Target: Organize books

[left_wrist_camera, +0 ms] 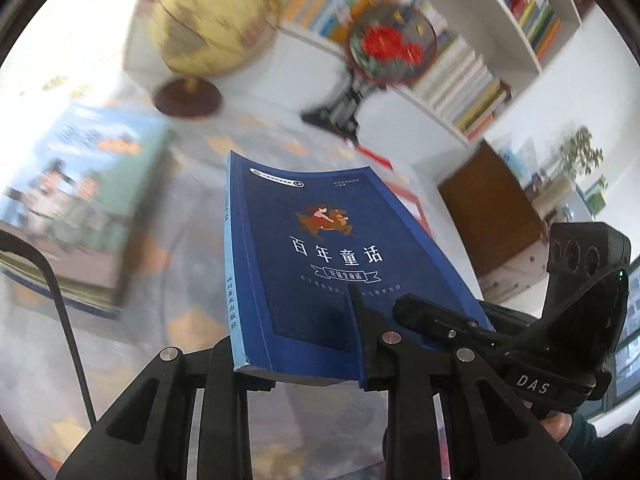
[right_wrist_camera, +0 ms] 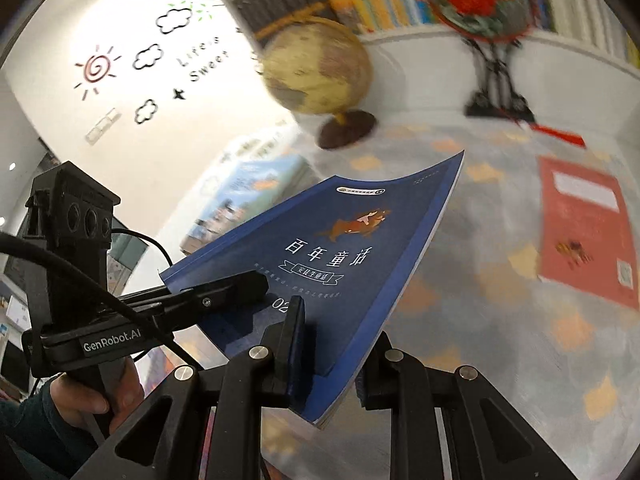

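A blue paperback book [left_wrist_camera: 320,264] with white Chinese lettering hangs tilted above the table, held at its near end by both grippers. My left gripper [left_wrist_camera: 304,344] is shut on its bottom edge near the spine; one finger [left_wrist_camera: 356,320] lies on the cover, the other is hidden under the book. My right gripper [left_wrist_camera: 420,312] clamps the near right corner. In the right wrist view the blue book [right_wrist_camera: 352,248] sits between the fingers of my right gripper [right_wrist_camera: 328,360], and my left gripper [right_wrist_camera: 240,284] pinches its left corner. A person's hand [right_wrist_camera: 92,400] grips the left handle.
A stack of picture books [left_wrist_camera: 80,208] lies on the patterned tablecloth [left_wrist_camera: 180,320] at the left. A red book [right_wrist_camera: 584,232] lies flat at the right. Behind stand a yellow globe [left_wrist_camera: 208,28], a round flowered fan on a black stand [left_wrist_camera: 384,44] and a white bookshelf [left_wrist_camera: 480,80].
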Demonstrator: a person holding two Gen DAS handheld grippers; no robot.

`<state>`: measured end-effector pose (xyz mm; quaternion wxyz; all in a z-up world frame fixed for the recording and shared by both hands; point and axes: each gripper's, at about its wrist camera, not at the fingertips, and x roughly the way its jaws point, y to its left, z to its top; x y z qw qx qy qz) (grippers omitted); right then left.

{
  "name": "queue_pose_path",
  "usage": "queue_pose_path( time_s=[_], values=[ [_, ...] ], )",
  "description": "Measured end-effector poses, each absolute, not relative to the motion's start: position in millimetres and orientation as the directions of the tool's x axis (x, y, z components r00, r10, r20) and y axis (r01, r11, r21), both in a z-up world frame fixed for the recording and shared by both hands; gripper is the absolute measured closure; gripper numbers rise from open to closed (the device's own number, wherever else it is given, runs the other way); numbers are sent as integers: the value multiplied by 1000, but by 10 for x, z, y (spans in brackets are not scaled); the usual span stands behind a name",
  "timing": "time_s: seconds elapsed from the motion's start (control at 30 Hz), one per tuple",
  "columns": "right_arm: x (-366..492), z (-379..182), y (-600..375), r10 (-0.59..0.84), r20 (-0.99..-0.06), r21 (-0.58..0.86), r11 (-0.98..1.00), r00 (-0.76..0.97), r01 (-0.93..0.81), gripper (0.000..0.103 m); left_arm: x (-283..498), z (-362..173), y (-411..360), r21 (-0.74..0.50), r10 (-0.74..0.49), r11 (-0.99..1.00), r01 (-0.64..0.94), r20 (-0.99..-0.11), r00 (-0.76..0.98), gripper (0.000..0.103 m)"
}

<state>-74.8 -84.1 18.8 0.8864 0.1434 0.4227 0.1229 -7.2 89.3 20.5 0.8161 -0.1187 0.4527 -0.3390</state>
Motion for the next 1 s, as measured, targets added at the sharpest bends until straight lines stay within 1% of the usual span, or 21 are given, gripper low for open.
queue_pose_path(
  time_s=[0.13, 0.3, 0.5, 0.7, 0.97, 1.0],
  values=[
    [-432, 296, -425, 382, -684, 365, 917, 621, -161, 83, 138, 350, 1372, -469, -622, 780, 414, -652, 433, 81],
    [82, 234, 184, 429, -678, 372, 900, 596, -225, 82, 502, 323, 1973, -420, -553, 832, 362, -675, 488, 81],
    [496, 144, 686, 436, -691, 375, 898, 576, -231, 82, 854, 213, 2415, -431, -545, 838, 334, -674, 498, 81],
    [724, 41, 869, 393, -727, 341, 918, 563, -201, 81, 1094, 60, 2506, -442, -559, 829, 344, -679, 475, 80],
    [860, -75, 878, 361, -733, 345, 928, 576, -142, 81, 1238, -76, 2490, -460, -582, 812, 360, -683, 441, 80],
    [866, -94, 869, 361, -735, 350, 927, 574, -135, 81, 1241, -103, 2495, -463, -584, 811, 359, -687, 433, 79]
  ],
)
